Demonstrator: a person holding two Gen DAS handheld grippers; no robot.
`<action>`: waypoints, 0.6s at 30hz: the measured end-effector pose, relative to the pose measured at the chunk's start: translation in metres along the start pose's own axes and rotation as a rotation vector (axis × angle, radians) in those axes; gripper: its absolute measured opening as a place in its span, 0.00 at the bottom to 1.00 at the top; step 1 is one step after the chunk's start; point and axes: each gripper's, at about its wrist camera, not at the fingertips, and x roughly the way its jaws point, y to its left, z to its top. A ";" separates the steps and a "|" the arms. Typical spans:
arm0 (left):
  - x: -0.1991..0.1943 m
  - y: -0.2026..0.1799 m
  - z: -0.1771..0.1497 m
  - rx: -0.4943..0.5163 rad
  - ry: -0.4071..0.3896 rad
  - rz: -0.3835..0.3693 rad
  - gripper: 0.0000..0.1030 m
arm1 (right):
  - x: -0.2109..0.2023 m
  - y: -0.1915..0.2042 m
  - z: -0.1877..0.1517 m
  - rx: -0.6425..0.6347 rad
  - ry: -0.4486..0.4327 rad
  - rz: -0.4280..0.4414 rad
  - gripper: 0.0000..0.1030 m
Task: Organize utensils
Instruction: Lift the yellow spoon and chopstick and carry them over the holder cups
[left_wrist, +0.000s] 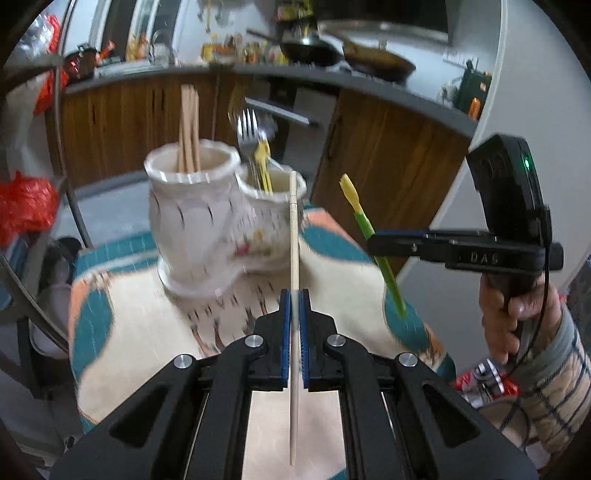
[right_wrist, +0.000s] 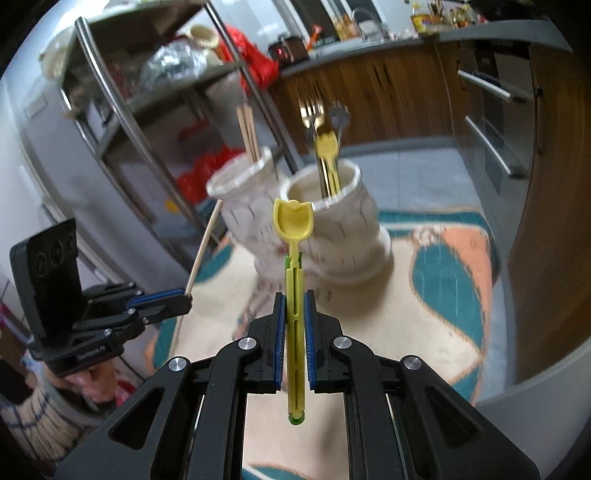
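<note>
1. Blue-padded, the left claw (left_wrist: 294, 295) was clenched on a single wooden chopstick (left_wrist: 293, 258), which ran up between its pads and ended level with the holder's rim in the left wrist view.
2. Clenched likewise, the right claw (right_wrist: 294, 299) gripped a yellow plastic spoon (right_wrist: 293, 221) by its yellow-and-green handle, the scoop upright above the pads and the handle's end poking out behind them.
3. Beyond both claws stood a white ceramic utensil holder (left_wrist: 207, 229) with two round compartments joined side by side, resting on the patterned cloth (left_wrist: 129, 332) of teal, orange and cream that covered the bench.
4. One compartment held a bundle of wooden chopsticks (left_wrist: 189, 129) standing upright; the other held metal forks (left_wrist: 248, 127) and another yellow plastic utensil (left_wrist: 263, 162).
5. Each claw showed in the other's camera: the right one at the right edge of the left wrist view, held by a hand (left_wrist: 517, 314) in a striped sleeve (left_wrist: 554, 387), and the left one low at the left of the right wrist view.
6. Farther off ran wood-fronted kitchen cabinets (left_wrist: 388, 155) under a dark countertop (left_wrist: 369, 86) with pans (left_wrist: 376, 59), and a metal shelf rack (right_wrist: 122, 96) cluttered with bags.
</note>
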 end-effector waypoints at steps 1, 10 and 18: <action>-0.001 0.000 0.003 -0.003 -0.015 0.004 0.04 | -0.001 0.000 0.002 0.003 -0.020 0.005 0.10; -0.002 0.005 0.024 -0.017 -0.106 0.038 0.04 | 0.005 0.006 0.009 0.019 -0.142 0.030 0.10; 0.002 0.006 0.025 -0.009 -0.167 0.082 0.04 | 0.004 0.005 0.012 0.028 -0.194 0.032 0.10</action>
